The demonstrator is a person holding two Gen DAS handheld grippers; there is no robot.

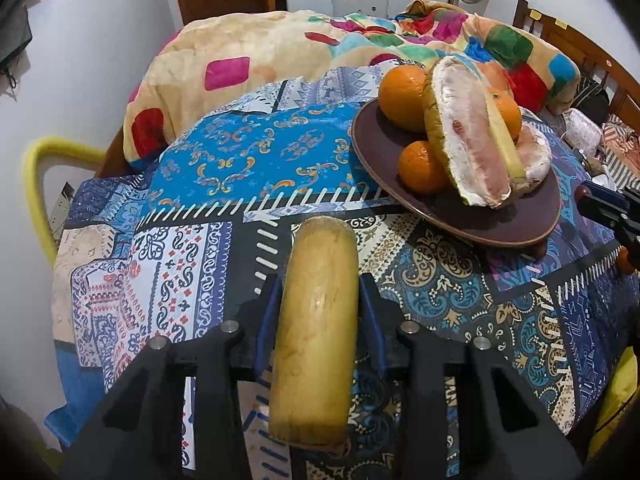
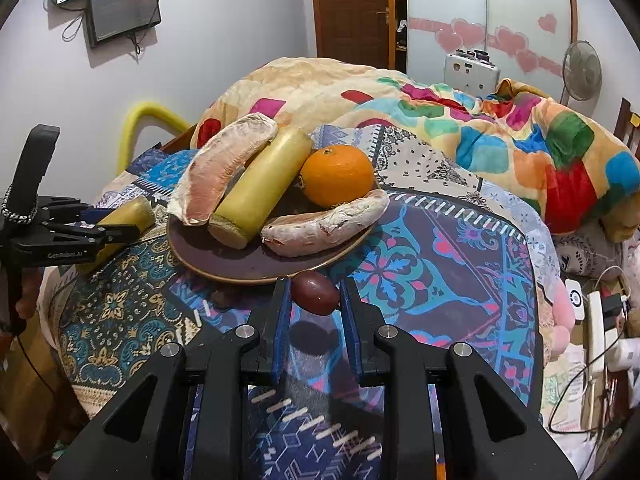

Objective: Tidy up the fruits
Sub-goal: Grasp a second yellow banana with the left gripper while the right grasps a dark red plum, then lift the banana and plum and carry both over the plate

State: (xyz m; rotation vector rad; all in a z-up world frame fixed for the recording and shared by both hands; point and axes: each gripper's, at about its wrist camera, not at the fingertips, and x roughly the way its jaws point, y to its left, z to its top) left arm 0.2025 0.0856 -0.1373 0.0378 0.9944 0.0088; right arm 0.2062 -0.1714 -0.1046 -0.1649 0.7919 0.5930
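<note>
A brown plate (image 1: 460, 220) on the patterned bed cover holds three oranges (image 1: 402, 96), two peeled pomelo segments (image 1: 468, 140) and a yellow cylindrical fruit piece (image 2: 260, 184). My left gripper (image 1: 320, 284) is shut on a second yellow fruit piece (image 1: 316, 340), which lies lengthwise between the blue pads, left of the plate. In the right wrist view the same piece (image 2: 124, 216) shows at the far left. My right gripper (image 2: 315, 292) is shut on a small dark red fruit (image 2: 316, 294) at its fingertips, just in front of the plate's near rim (image 2: 240, 276).
A bright patchwork blanket (image 2: 480, 132) is heaped behind the plate. A yellow padded rail (image 1: 36, 184) borders the left side and a wooden headboard (image 1: 580, 52) the right. A power strip and cables (image 2: 596, 328) lie off the bed's right edge.
</note>
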